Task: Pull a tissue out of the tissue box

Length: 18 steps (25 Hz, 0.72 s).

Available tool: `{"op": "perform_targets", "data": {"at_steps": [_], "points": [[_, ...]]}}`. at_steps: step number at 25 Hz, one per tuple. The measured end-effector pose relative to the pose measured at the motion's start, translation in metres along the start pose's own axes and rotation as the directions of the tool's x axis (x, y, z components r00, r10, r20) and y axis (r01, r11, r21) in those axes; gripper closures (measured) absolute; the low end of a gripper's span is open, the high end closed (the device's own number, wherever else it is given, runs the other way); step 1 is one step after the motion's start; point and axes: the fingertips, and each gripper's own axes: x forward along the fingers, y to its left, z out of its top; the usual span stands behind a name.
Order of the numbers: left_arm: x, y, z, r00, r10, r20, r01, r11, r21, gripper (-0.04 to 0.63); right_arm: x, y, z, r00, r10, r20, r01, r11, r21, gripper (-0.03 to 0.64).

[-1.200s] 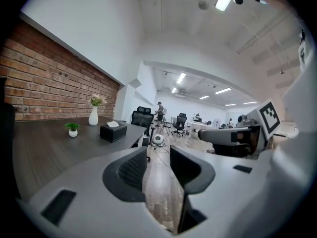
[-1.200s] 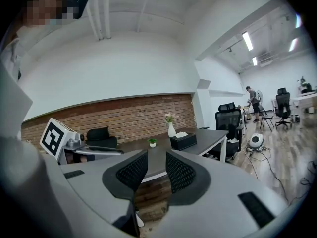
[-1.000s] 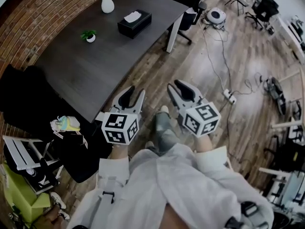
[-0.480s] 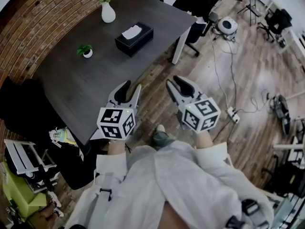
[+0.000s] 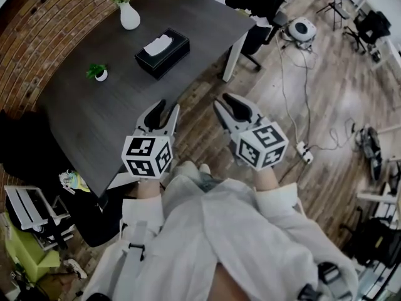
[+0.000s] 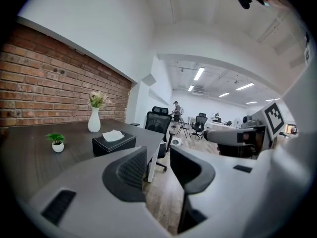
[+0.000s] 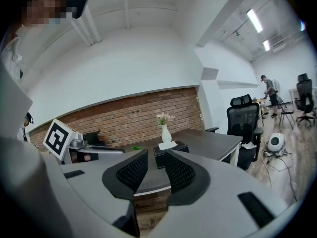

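A black tissue box [image 5: 161, 53] with a white tissue [image 5: 156, 44] sticking up from its top stands on the dark table [image 5: 94, 115], toward its far end. Both grippers hover over the floor beside the table's near edge, well short of the box. My left gripper [image 5: 164, 109] is open with nothing between its jaws; in the left gripper view the box [image 6: 114, 144] lies ahead and to the left of this gripper [image 6: 158, 156]. My right gripper [image 5: 228, 103] is open with a narrower gap and empty. The box [image 7: 159, 157] shows through the gap of that gripper [image 7: 156, 158].
A white vase with flowers [image 5: 129, 16] and a small potted plant [image 5: 98, 73] share the table. A brick wall [image 5: 37, 24] runs behind it. Black office chairs [image 5: 254, 5], a round white device [image 5: 305, 28] and cables [image 5: 294, 86] lie on the wooden floor at right.
Both grippers have moved forward together toward the table. The tissue box now sits lower and further left in the head view. The jaws have kept the same opening.
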Motion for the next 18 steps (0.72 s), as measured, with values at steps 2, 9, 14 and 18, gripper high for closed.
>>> {"op": "perform_targets", "data": {"at_steps": [2,9,14,18], "points": [[0.007,-0.001,-0.001,1.000,-0.003,-0.012,0.003,1.000,0.001,0.466,0.002,-0.008,-0.002,1.000,-0.004,-0.003,0.005,1.000,0.012,0.523],[0.034,0.010,-0.004,0.999,-0.012,-0.053,0.012,1.000,-0.007,0.466,0.020,-0.031,-0.009,1.000,-0.018,-0.024,0.019,0.999,0.044,0.523],[0.067,0.030,-0.004,0.997,-0.018,-0.074,0.016,1.000,-0.025,0.466,0.045,-0.053,-0.013,0.999,0.004,-0.048,0.000,0.998,0.068,0.523],[0.094,0.056,0.007,0.998,-0.007,-0.065,0.004,0.999,-0.037,0.466,0.078,-0.075,-0.003,0.999,0.009,-0.050,-0.006,0.998,0.064,0.523]]}}
